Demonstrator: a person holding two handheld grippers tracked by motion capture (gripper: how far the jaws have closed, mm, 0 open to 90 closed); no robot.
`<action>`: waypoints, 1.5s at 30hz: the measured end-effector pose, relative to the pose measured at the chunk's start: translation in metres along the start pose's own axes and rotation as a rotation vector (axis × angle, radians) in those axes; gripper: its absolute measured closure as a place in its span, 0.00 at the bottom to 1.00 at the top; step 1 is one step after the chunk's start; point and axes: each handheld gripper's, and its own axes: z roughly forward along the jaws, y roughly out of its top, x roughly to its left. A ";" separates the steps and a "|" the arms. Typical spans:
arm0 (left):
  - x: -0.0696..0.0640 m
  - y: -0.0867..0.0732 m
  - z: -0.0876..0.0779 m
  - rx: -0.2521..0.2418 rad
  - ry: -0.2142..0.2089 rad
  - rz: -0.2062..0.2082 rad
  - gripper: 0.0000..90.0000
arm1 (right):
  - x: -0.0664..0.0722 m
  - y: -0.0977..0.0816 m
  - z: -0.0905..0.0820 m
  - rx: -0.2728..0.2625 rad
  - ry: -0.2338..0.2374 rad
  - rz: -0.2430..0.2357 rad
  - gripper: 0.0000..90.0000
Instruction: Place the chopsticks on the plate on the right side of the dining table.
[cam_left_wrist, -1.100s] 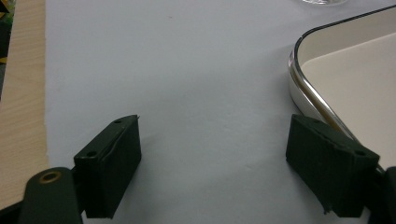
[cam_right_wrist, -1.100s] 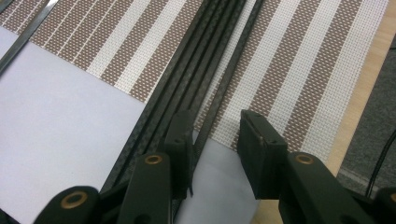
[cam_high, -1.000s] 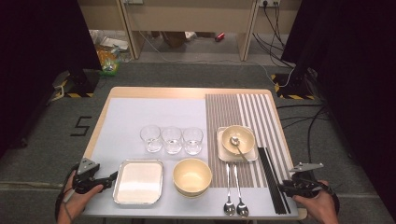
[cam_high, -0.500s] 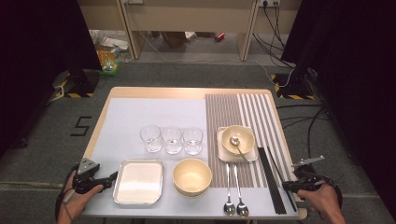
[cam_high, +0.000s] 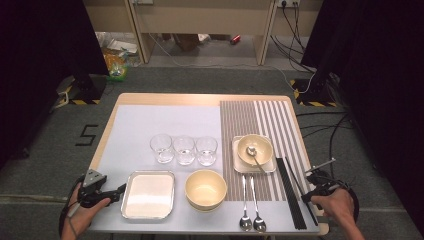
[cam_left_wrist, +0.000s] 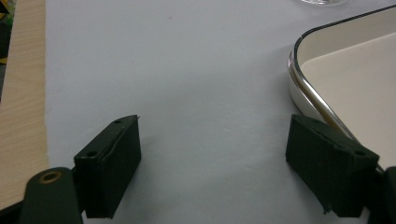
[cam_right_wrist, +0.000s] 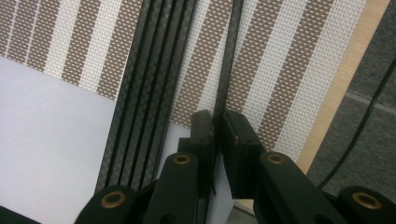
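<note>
My right gripper (cam_right_wrist: 217, 123) is shut on a single black chopstick (cam_right_wrist: 229, 56), pinched between its pads above the striped mat; its jaws have just been closing on it. The other black chopsticks (cam_right_wrist: 149, 70) lie side by side to its left. In the high view the right gripper (cam_high: 311, 192) is at the table's front right corner, beside the chopsticks (cam_high: 288, 192). My left gripper (cam_left_wrist: 212, 154) stands open with nothing between its jaws, low over the white mat, just left of a metal tray (cam_left_wrist: 303, 84). The high view shows the left gripper (cam_high: 120, 190) at the tray's (cam_high: 125, 200) left rim.
Three clear glasses (cam_high: 184, 149) stand in a row mid-table. A yellow bowl (cam_high: 205, 188) sits right of the tray. A small bowl holding a spoon (cam_high: 254, 148) rests on a square plate. Two spoons (cam_high: 251, 220) lie on the striped mat (cam_high: 240, 120).
The right hand has shifted a little at the front right corner by the chopsticks. The left hand and the tableware have stayed put.
</note>
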 end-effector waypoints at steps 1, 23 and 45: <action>0.000 0.000 0.001 -0.007 0.003 -0.001 0.19 | -0.001 0.001 0.000 0.008 0.004 0.008 0.92; 0.000 0.000 0.001 -0.007 0.003 -0.001 0.19 | -0.018 0.005 -0.001 0.002 0.091 0.053 0.96; 0.000 0.000 0.001 -0.008 0.003 -0.001 0.19 | -0.012 0.055 -0.026 -0.104 0.074 -0.055 0.96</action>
